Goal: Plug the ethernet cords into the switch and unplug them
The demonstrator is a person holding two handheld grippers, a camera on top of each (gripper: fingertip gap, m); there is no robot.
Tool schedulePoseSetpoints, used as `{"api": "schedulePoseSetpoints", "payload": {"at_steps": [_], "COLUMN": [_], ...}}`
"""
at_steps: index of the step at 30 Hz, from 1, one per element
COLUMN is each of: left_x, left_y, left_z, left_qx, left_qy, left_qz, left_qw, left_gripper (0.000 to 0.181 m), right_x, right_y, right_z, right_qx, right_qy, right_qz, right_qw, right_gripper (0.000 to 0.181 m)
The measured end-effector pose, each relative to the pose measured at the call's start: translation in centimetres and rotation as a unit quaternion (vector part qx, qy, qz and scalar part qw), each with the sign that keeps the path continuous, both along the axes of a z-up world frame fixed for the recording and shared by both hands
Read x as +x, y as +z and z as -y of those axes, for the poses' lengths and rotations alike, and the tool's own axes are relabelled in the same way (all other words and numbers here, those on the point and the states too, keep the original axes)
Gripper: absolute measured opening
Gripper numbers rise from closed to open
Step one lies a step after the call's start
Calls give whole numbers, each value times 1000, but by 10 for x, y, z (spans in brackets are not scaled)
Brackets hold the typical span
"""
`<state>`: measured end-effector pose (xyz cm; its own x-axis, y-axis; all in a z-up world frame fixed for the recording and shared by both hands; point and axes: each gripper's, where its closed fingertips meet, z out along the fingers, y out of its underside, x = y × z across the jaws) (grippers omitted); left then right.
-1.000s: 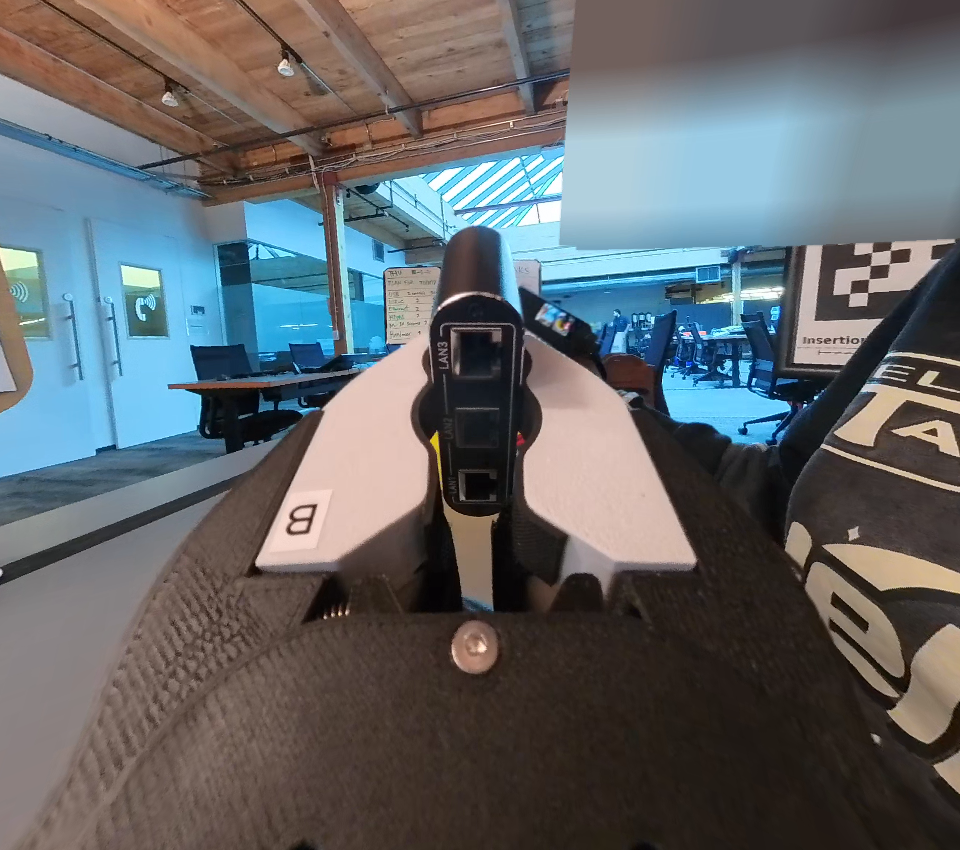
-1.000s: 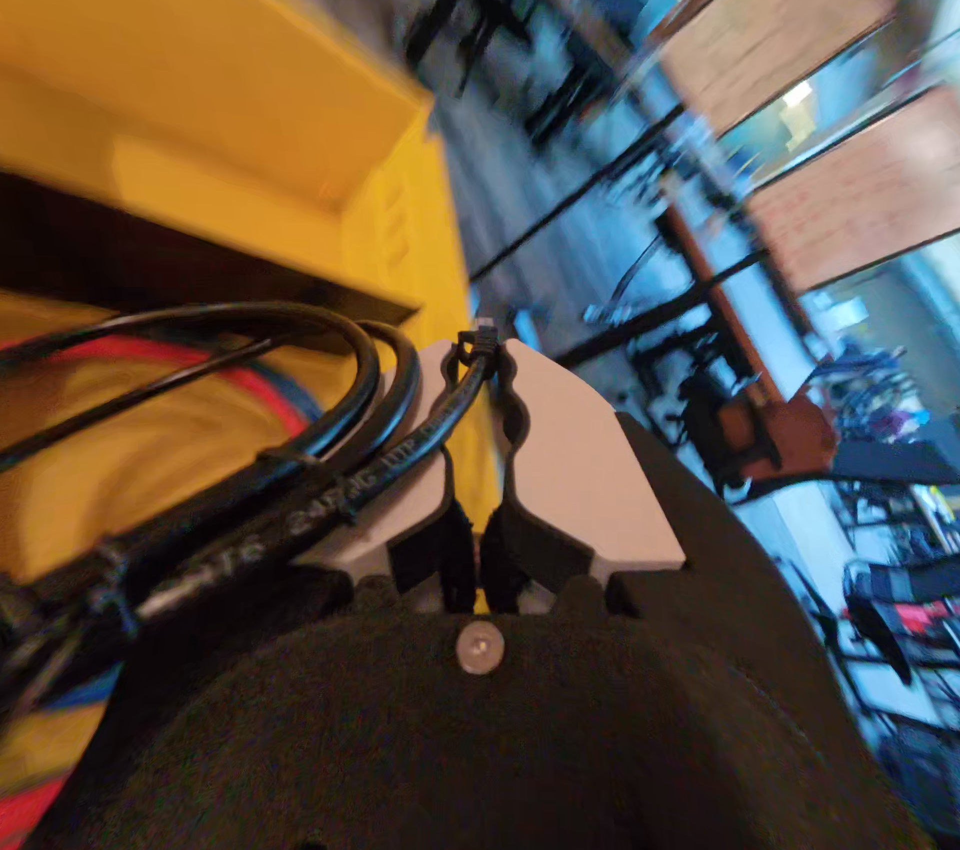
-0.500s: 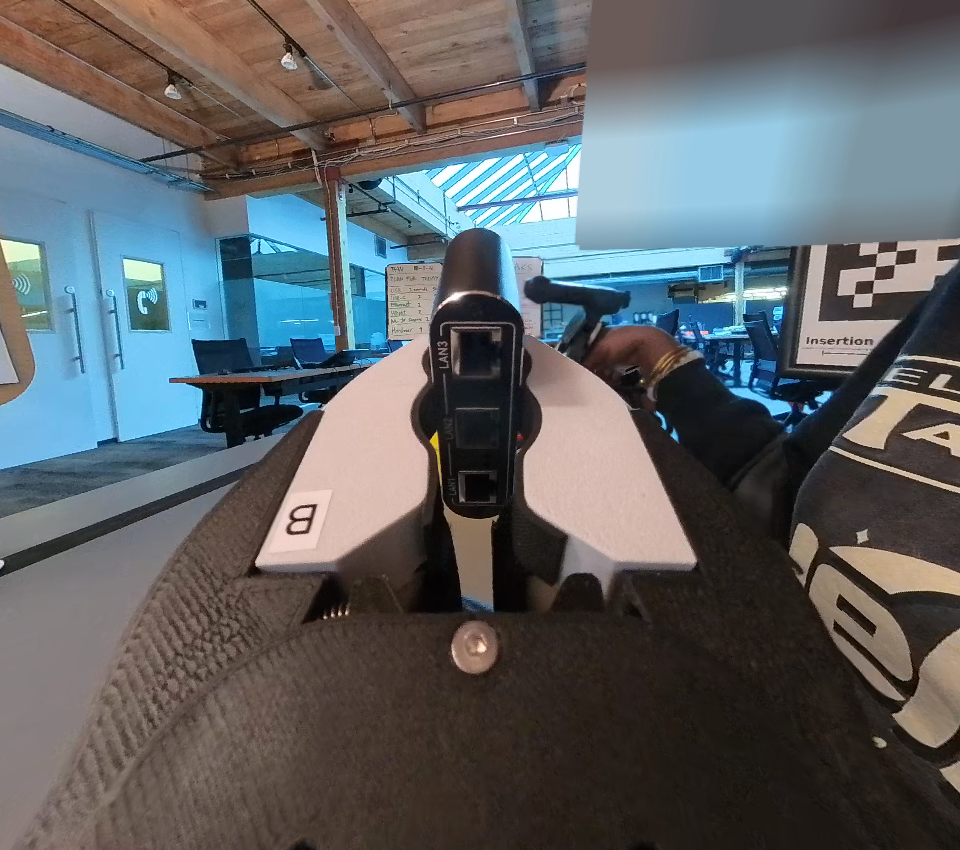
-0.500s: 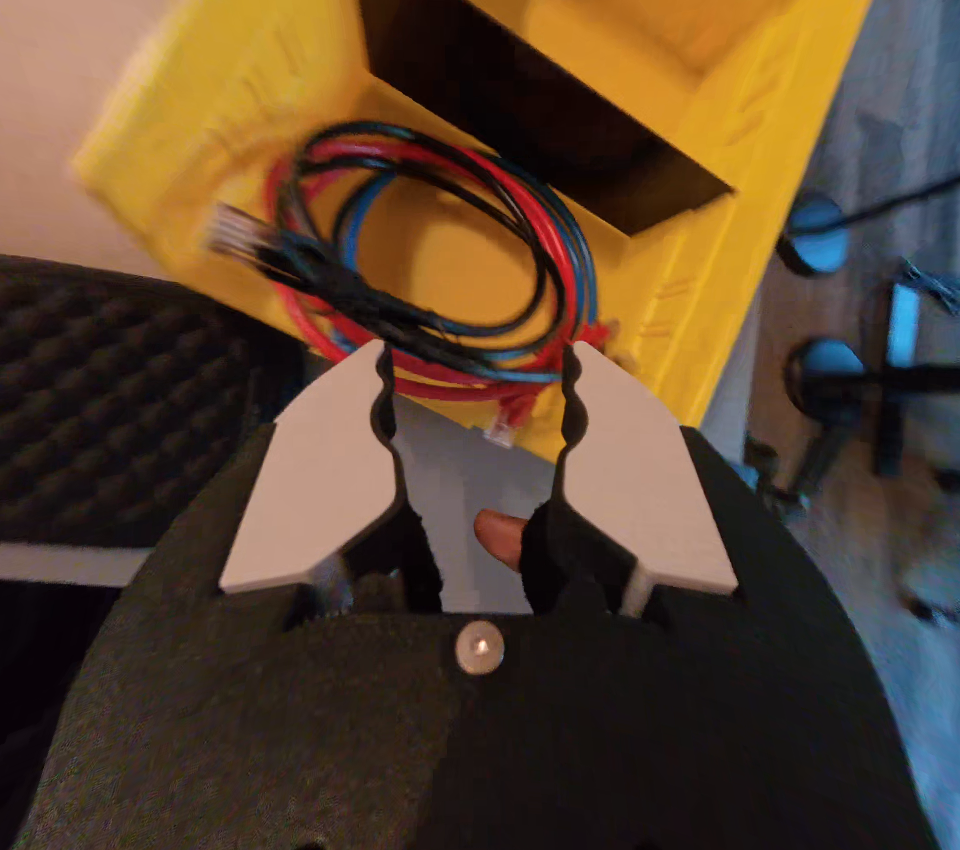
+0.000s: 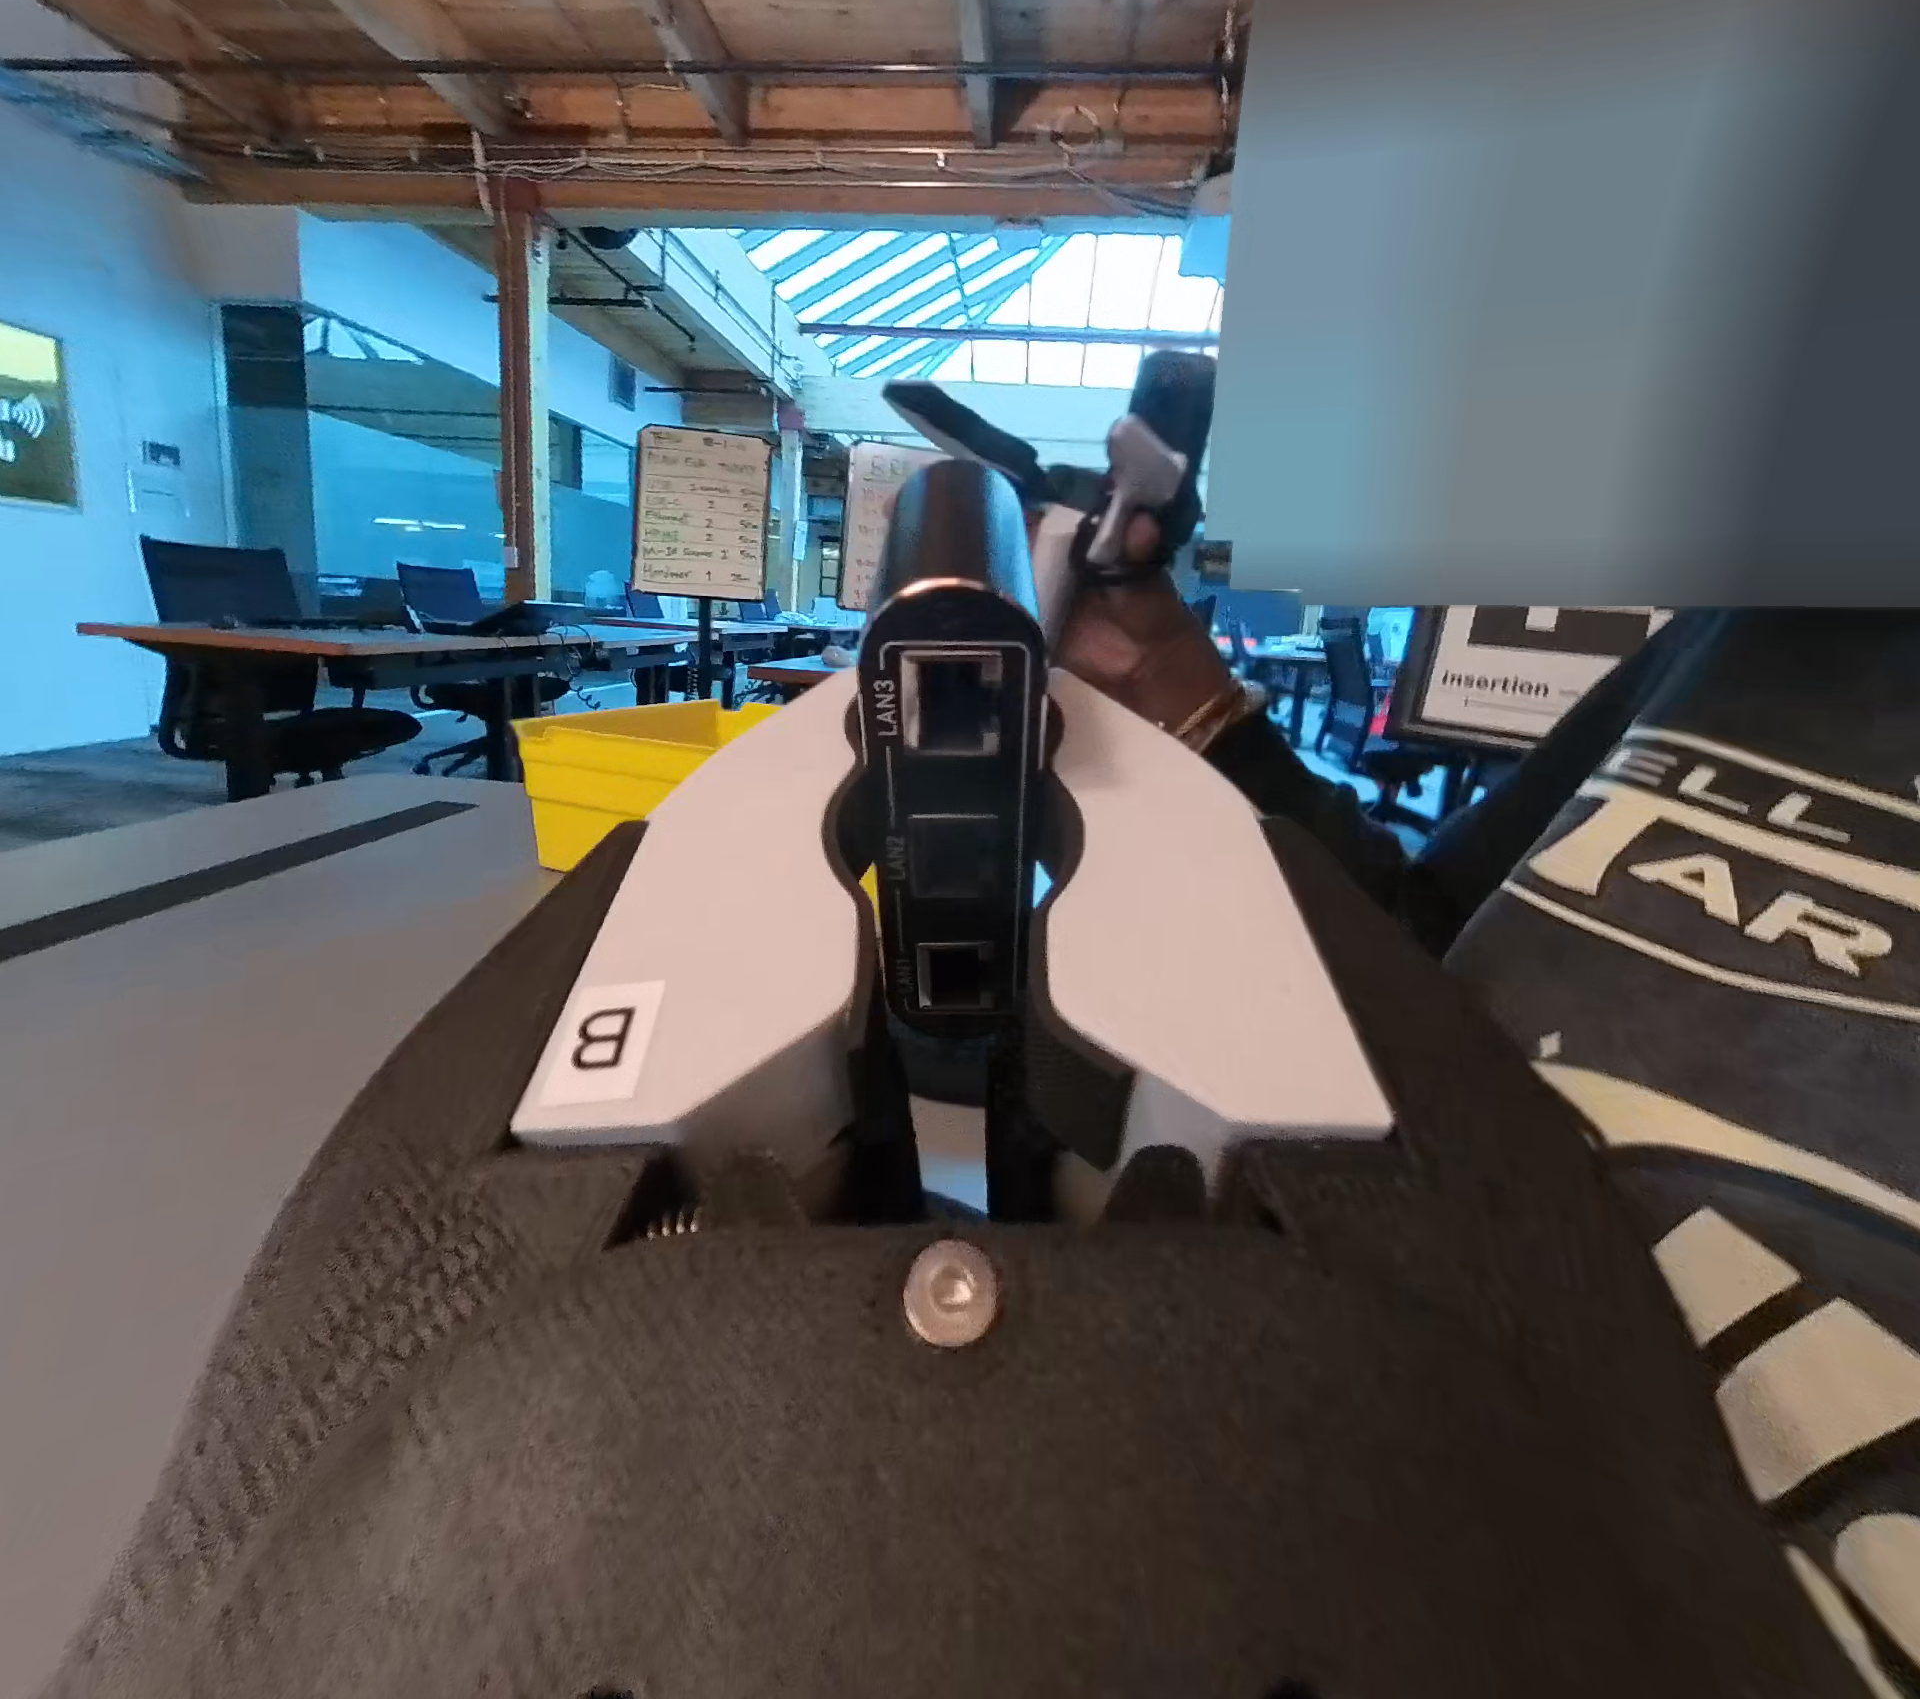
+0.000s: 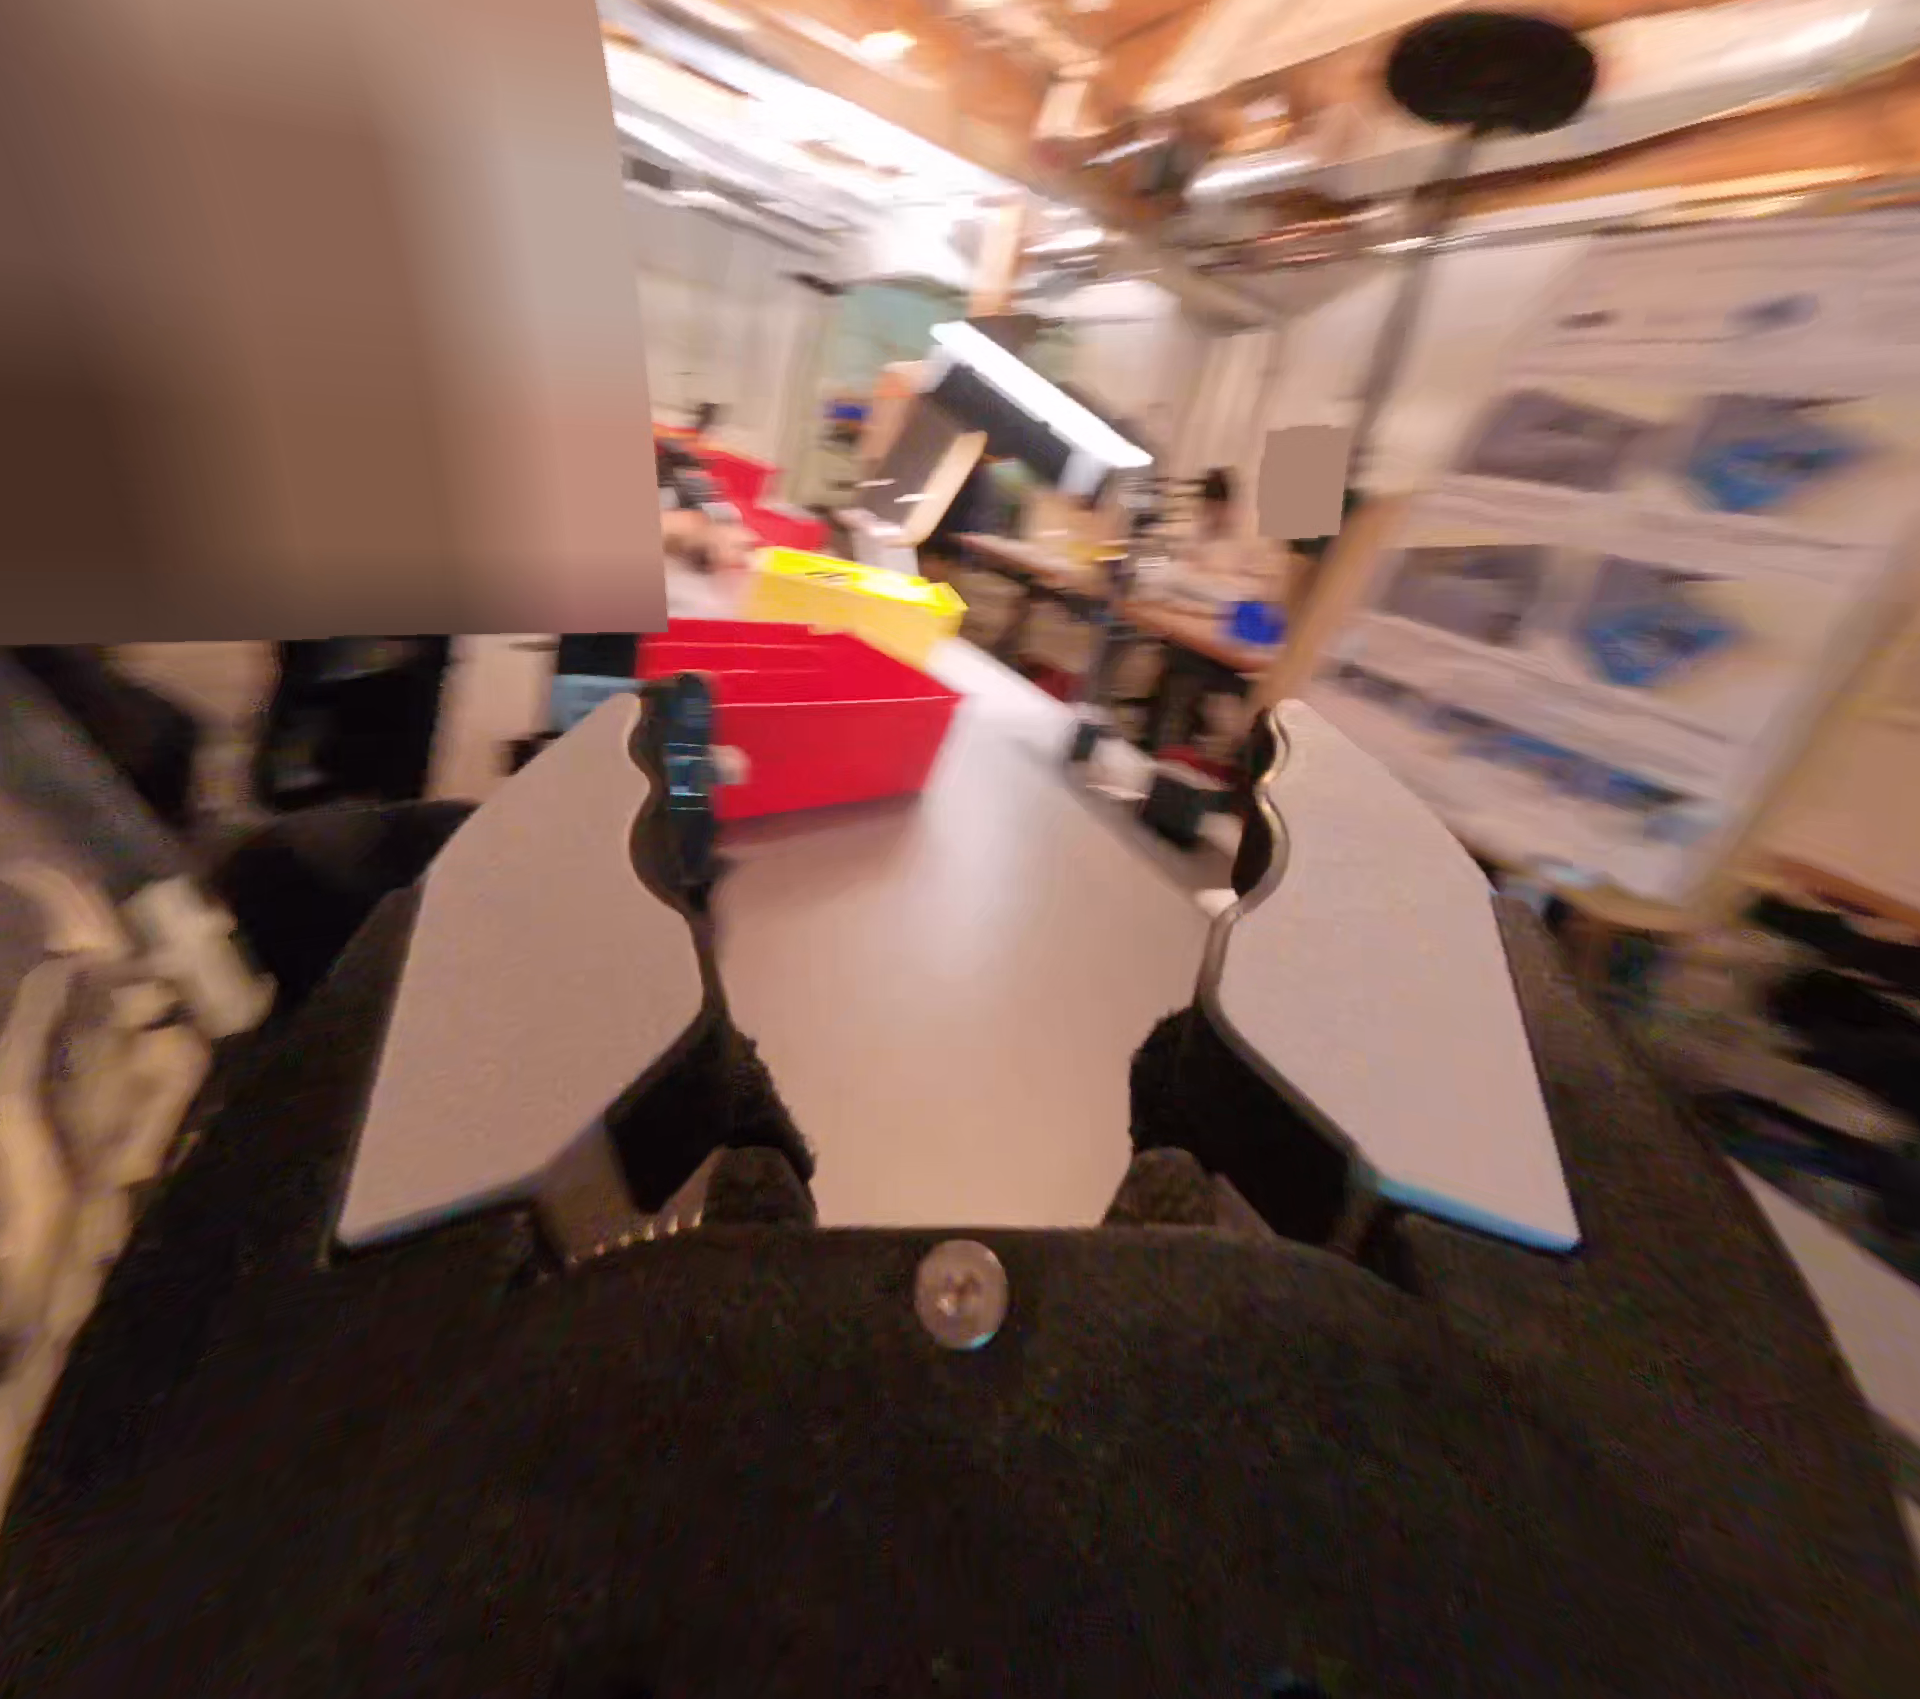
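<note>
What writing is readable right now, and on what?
I don't quote writing; here is what bears it.
Switch: port labels, legible.
Finger sticker: one mark, legible.
Whiteboard: handwriting, too small.
Sign: partly cut off.
Sweatshirt: large print, partial.
Posters: blurred.

Your left gripper [image 5: 951,828]: grey fingers [image 5: 727,922], black textured body, silver screw [image 5: 949,1304], white lettered sticker [image 5: 603,1038]. Right gripper [image 6: 961,808] same, no sticker. You wear a dark printed top [image 5: 1714,974].
</note>
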<state>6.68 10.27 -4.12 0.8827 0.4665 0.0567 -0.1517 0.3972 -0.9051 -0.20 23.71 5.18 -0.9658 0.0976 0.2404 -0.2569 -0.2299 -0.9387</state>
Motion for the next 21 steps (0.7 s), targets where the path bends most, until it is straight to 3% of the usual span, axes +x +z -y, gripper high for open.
{"api": "schedulePoseSetpoints", "payload": {"at_steps": [6,9,14,16,19,21], "left_x": [8,12,13,13,13,10], "left_y": [-7,-8,-14,-16,-16,-13], "left_z": [-14,-17,-23,-26,-27,-24], "left_qx": [-57,-68,-92,-103,-102,-89], "left_qy": [2,-3,-7,-7,-2,10], "left_qz": [-39,-49,-49,-51,-58,-56], "left_qw": [998,996,995,993,993,994], "left_gripper": [25,25,25,25,26,36], "right_x": [79,91,96,96,96,91], "right_y": [-65,-81,-89,-96,-95,-90], "right_z": [92,118,133,136,135,133], "right_qx": [155,163,137,139,138,126], "right_qy": [189,193,222,219,219,199], "right_qz": [13,-12,22,3,-11,-30], "right_qw": [970,967,965,966,966,971], "right_gripper": [68,54,39,24,24,24]}}
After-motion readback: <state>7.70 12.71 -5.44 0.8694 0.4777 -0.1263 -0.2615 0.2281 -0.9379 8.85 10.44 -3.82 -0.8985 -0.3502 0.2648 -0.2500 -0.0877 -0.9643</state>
